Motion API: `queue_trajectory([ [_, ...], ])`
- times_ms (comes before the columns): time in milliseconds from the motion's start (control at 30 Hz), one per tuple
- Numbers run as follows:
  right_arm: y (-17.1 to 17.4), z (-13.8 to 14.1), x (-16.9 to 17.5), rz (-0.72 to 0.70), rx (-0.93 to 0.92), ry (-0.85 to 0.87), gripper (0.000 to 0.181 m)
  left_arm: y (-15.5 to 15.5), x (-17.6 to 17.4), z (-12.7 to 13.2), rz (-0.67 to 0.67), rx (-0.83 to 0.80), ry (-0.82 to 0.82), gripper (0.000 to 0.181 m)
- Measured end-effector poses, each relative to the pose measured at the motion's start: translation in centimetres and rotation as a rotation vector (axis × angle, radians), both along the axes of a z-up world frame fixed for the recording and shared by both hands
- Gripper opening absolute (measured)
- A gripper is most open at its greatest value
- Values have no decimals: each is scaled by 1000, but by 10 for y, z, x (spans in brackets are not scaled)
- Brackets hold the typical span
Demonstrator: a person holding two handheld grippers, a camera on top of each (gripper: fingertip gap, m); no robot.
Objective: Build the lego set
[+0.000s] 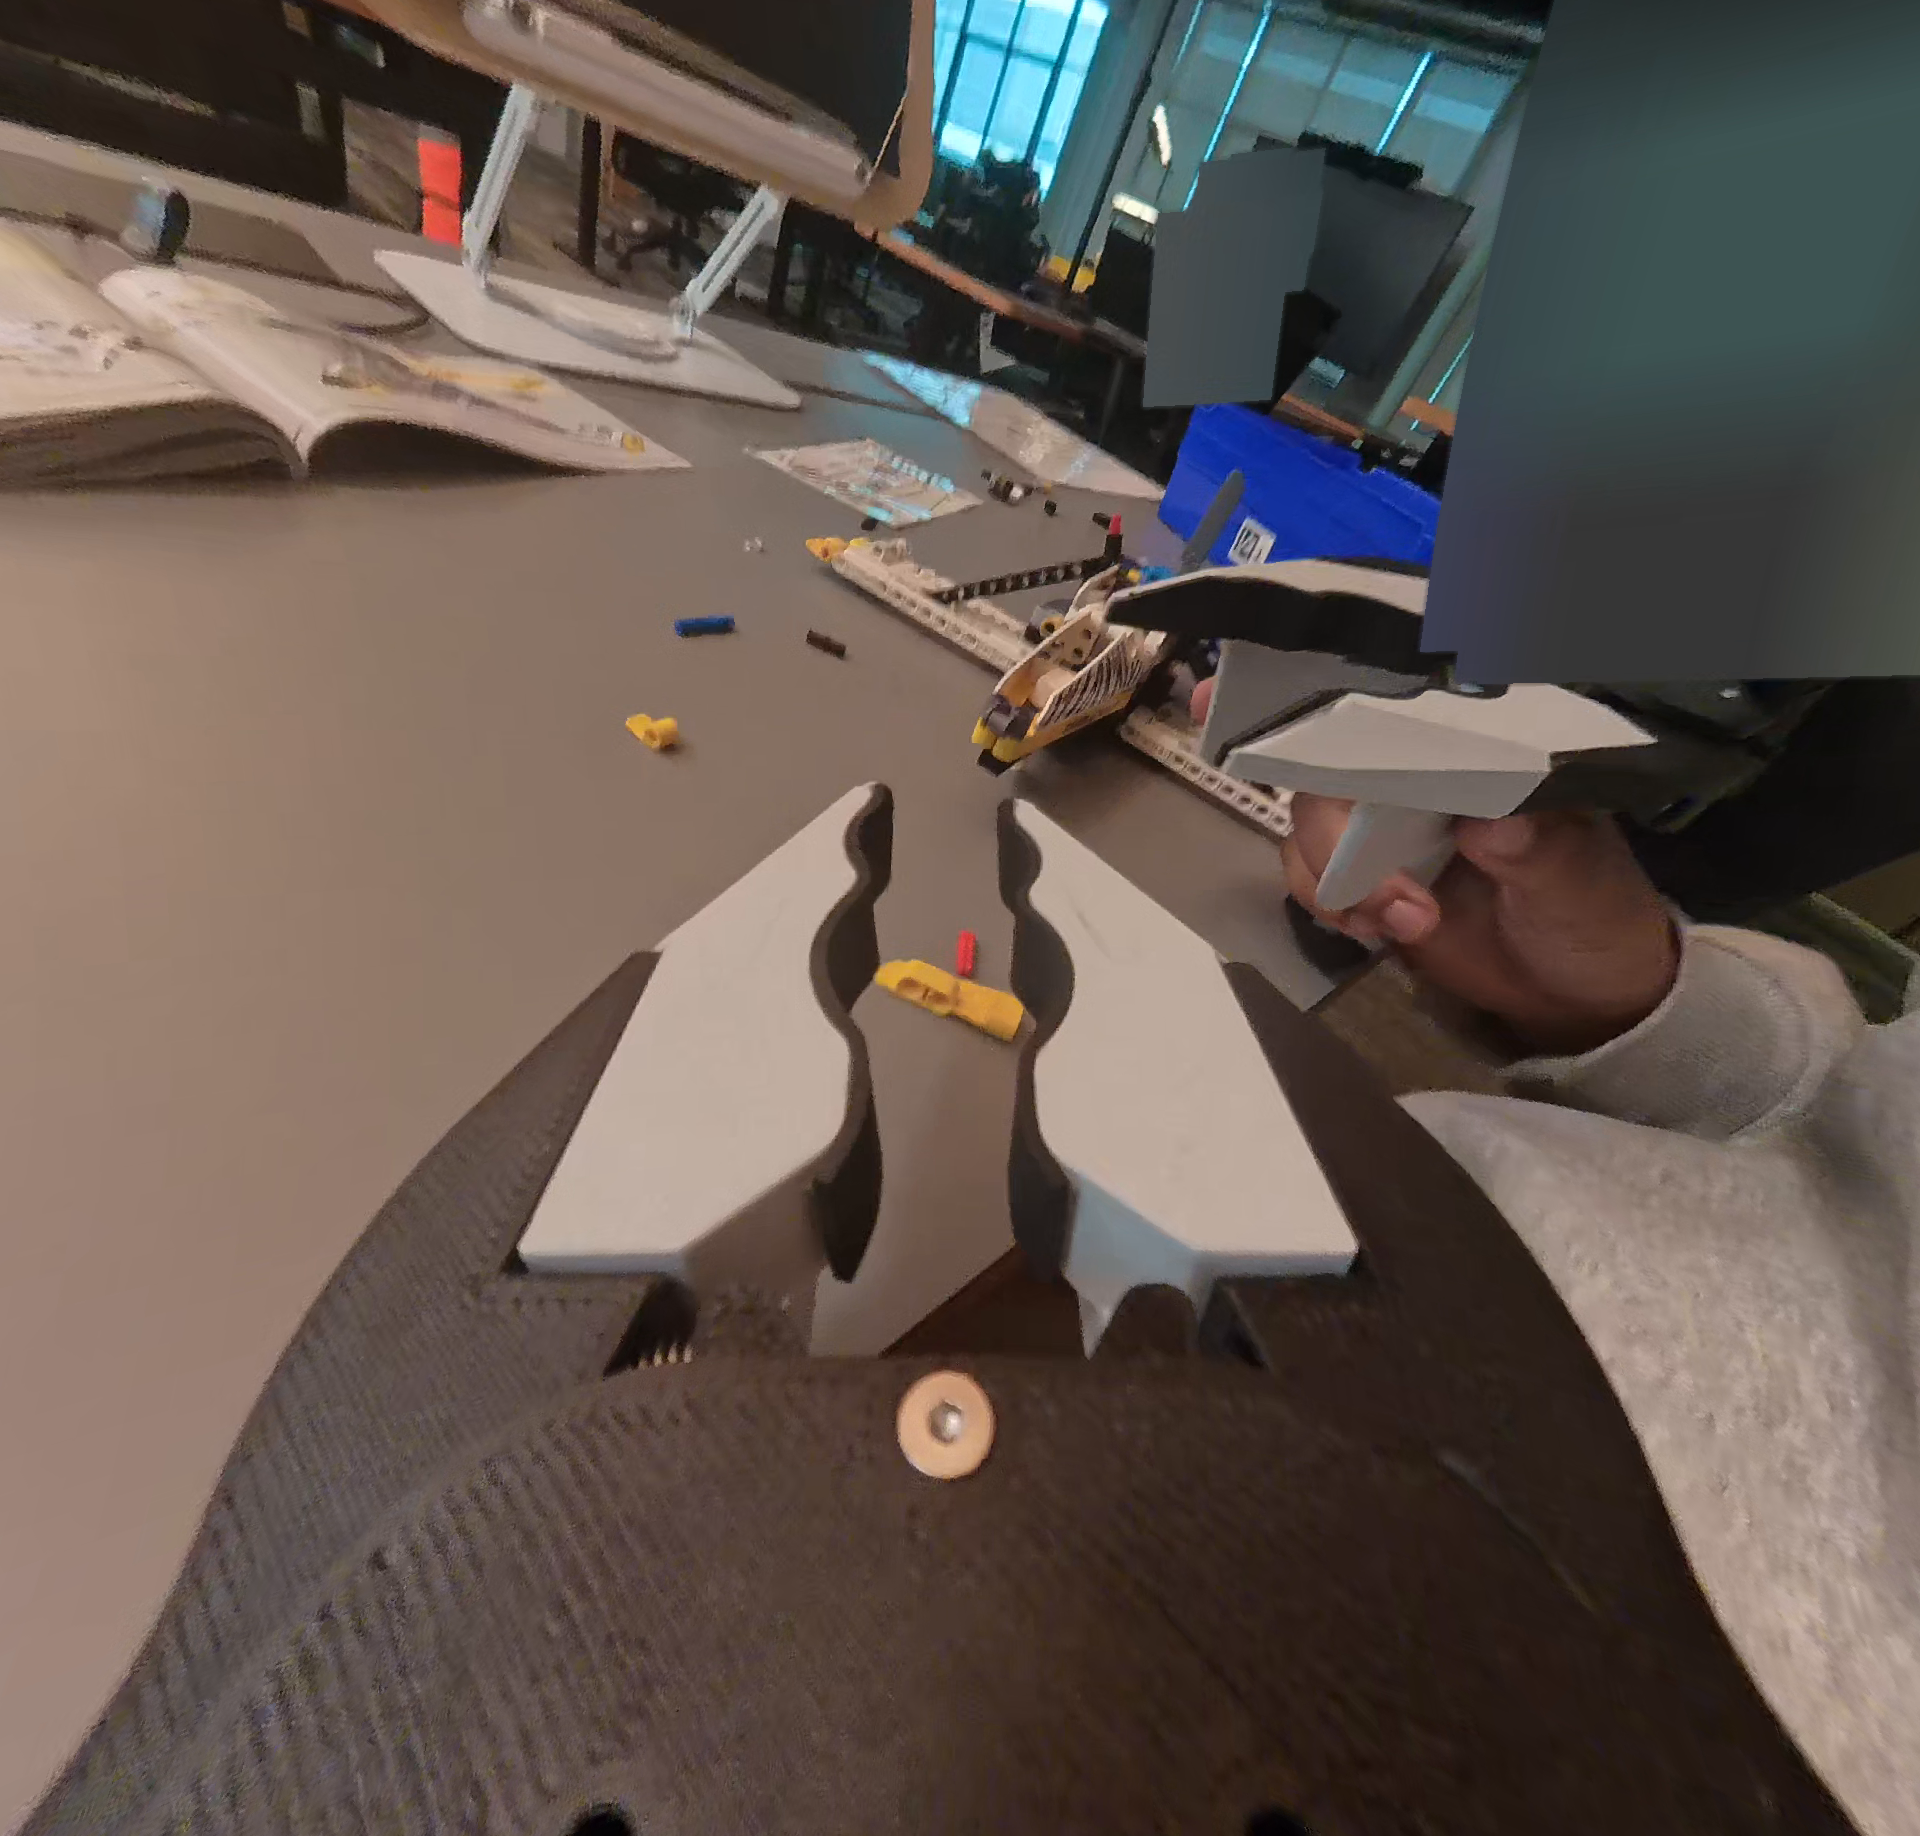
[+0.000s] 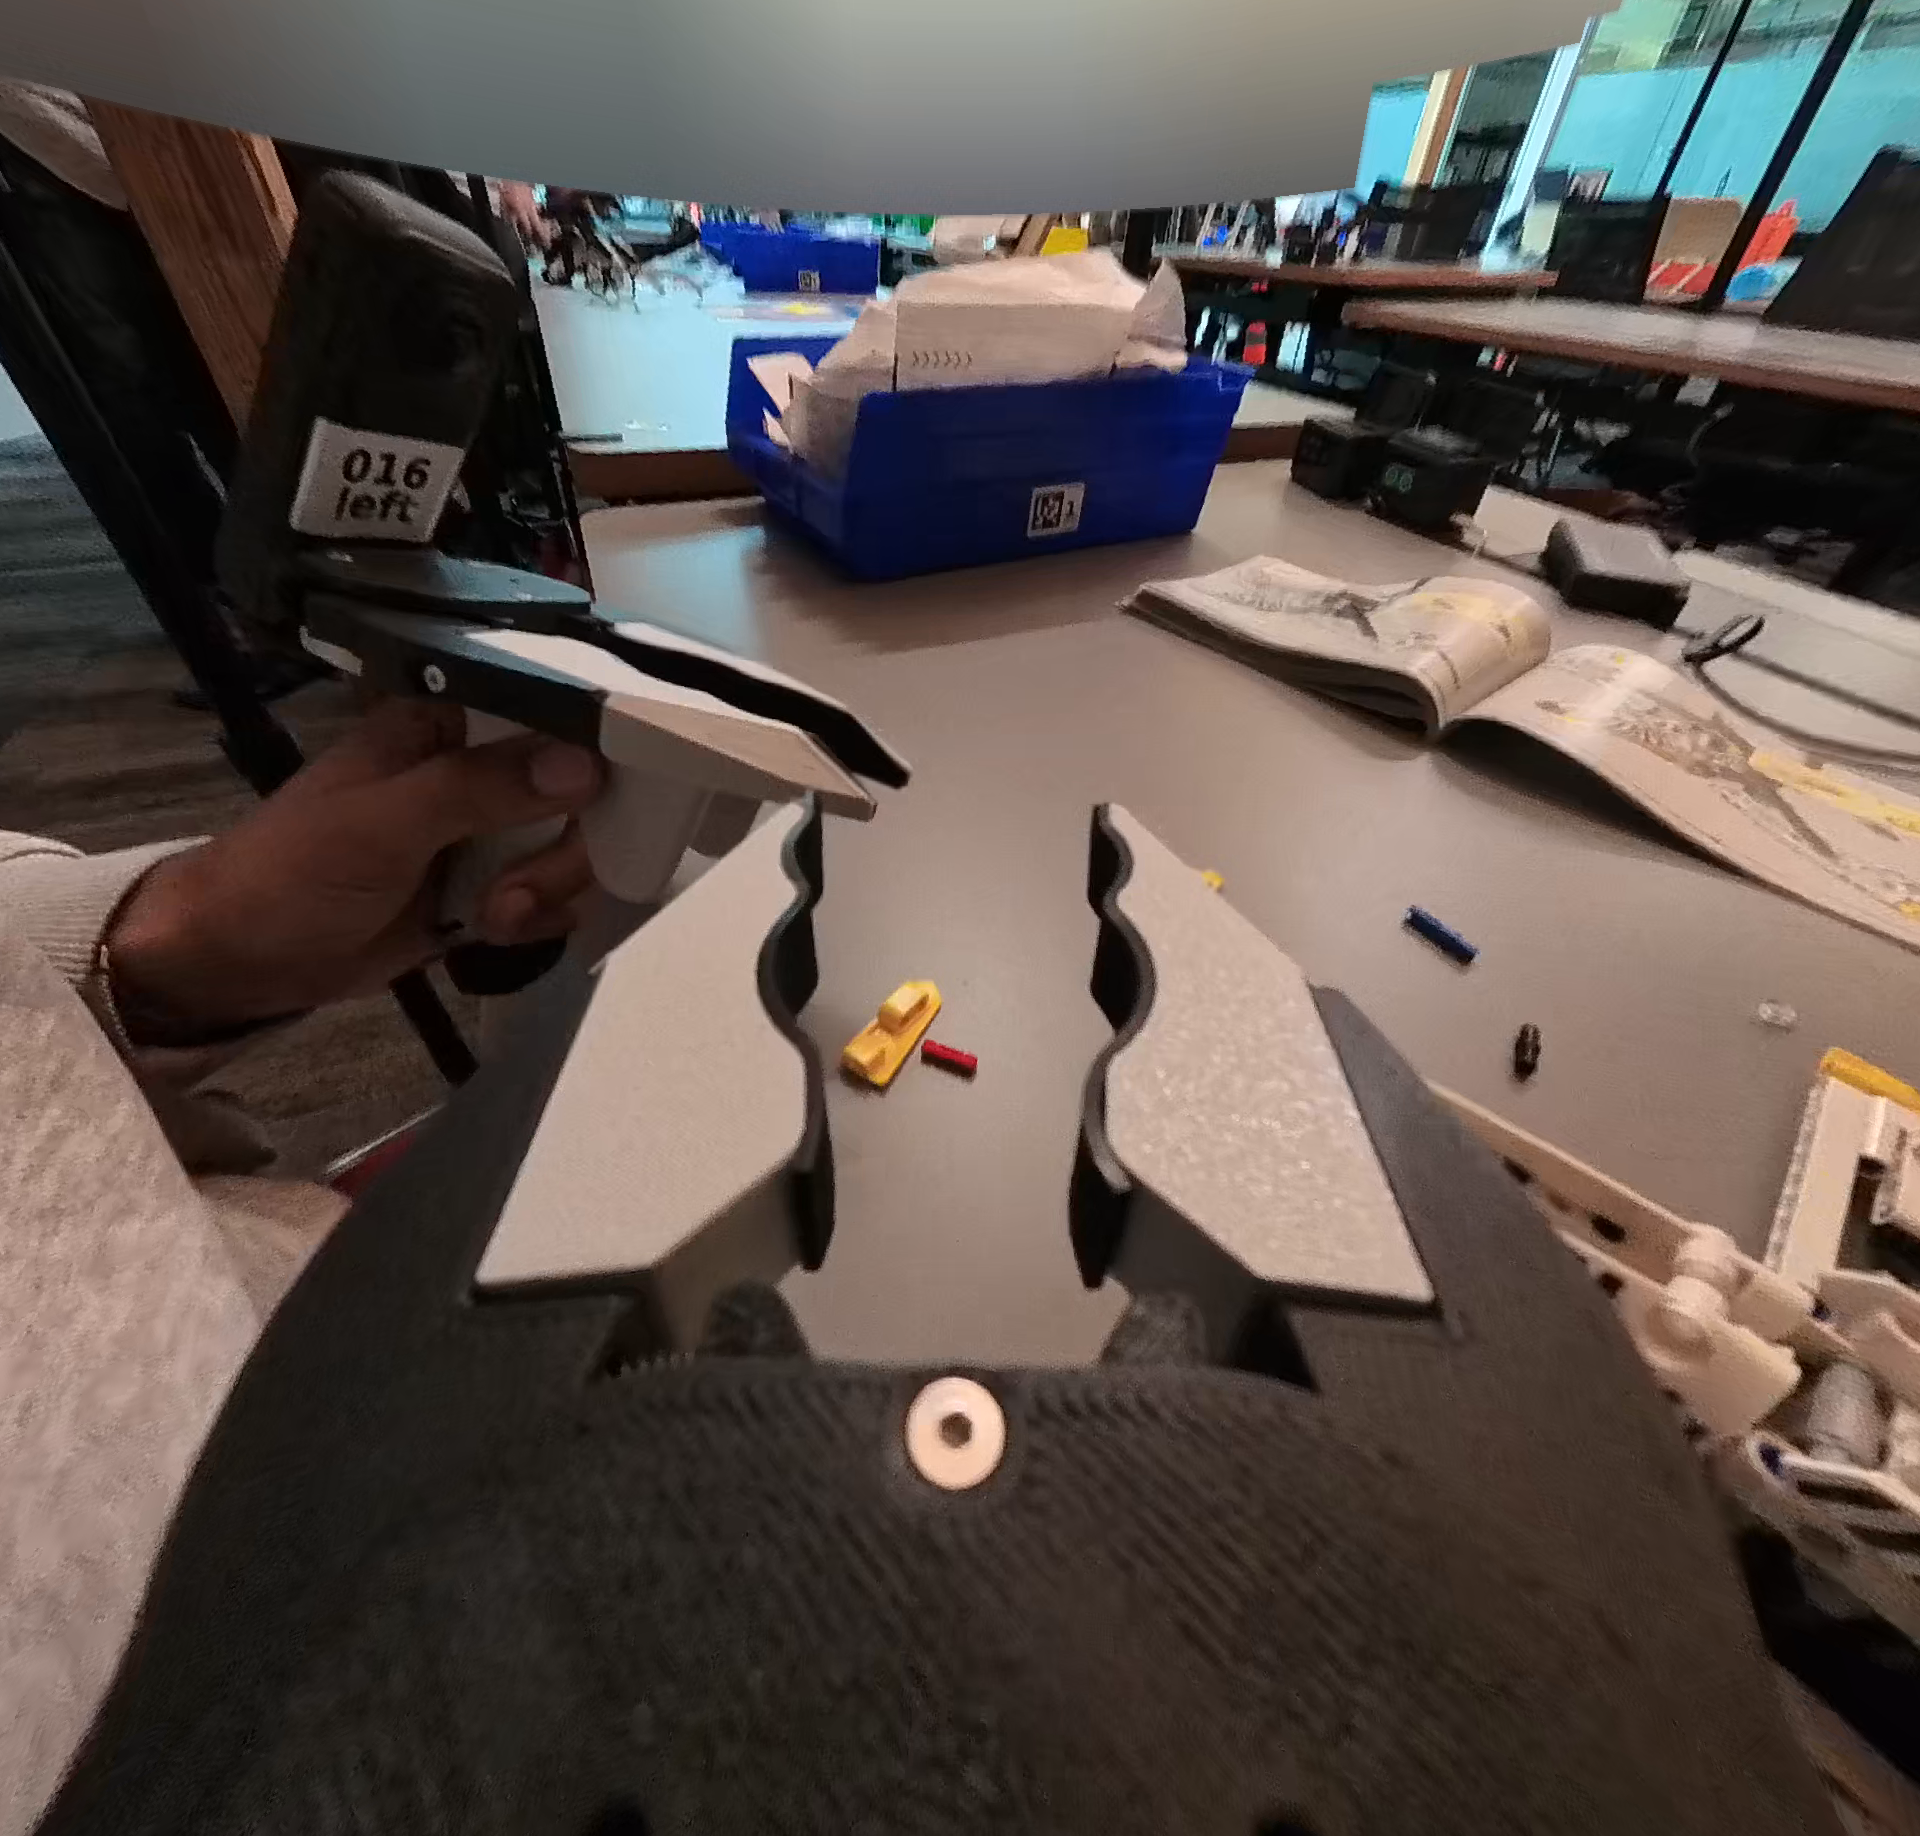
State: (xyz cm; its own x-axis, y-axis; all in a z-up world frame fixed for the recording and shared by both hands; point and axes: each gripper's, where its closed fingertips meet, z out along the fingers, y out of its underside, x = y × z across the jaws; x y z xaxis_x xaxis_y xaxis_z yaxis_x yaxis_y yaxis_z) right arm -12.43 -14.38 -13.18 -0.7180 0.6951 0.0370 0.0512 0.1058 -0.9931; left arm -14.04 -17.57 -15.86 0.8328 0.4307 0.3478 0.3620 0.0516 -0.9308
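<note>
A: Where are your fingers right now, and on what?

B: On nothing. My left gripper (image 1: pixel 943 799) has its fingers a little apart and empty; in the left wrist view they frame a yellow piece (image 1: pixel 951 997) and a small red pin (image 1: pixel 966 952) lying just beside each other in mid-frame. My right gripper (image 2: pixel 954 820) is spread wider, also empty, with the same two parts between its fingers from the other side.

A: Why both aimed there?

B: I judge the next pick is one of those parts, so both are lined up on it.

A: And the model?

B: The half-built lego set (image 1: pixel 1070 680) sits right of centre in the left wrist view, on long white beams.

A: The surroundings?

B: A smooth grey tabletop (image 1: pixel 364 695), loose parts such as a blue pin (image 1: pixel 704 627), an open instruction booklet (image 1: pixel 260 373) at upper left, a blue bin (image 2: pixel 987 467), and an office with windows behind.
</note>
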Motion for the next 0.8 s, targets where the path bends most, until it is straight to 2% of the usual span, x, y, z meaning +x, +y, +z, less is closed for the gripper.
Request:
queue_trajectory([
  [100,-1,-22,5,42,72,-157,60,-4,-2,-17,-5,-114,-42,6],
  [200,1,-42,13,62,134,-287,59,-6,-2,-21,-23,-110,-102,7],
  [367,2,-59,18,21,197,-345,57,-3,4,-33,-68,-155,-183,7],
  [567,-8,-86,26,41,266,-465,65,2,9,-43,-92,-195,-232,7],
  [800,-27,-88,33,92,300,-452,67,3,9,-42,-95,-180,-244,9],
])
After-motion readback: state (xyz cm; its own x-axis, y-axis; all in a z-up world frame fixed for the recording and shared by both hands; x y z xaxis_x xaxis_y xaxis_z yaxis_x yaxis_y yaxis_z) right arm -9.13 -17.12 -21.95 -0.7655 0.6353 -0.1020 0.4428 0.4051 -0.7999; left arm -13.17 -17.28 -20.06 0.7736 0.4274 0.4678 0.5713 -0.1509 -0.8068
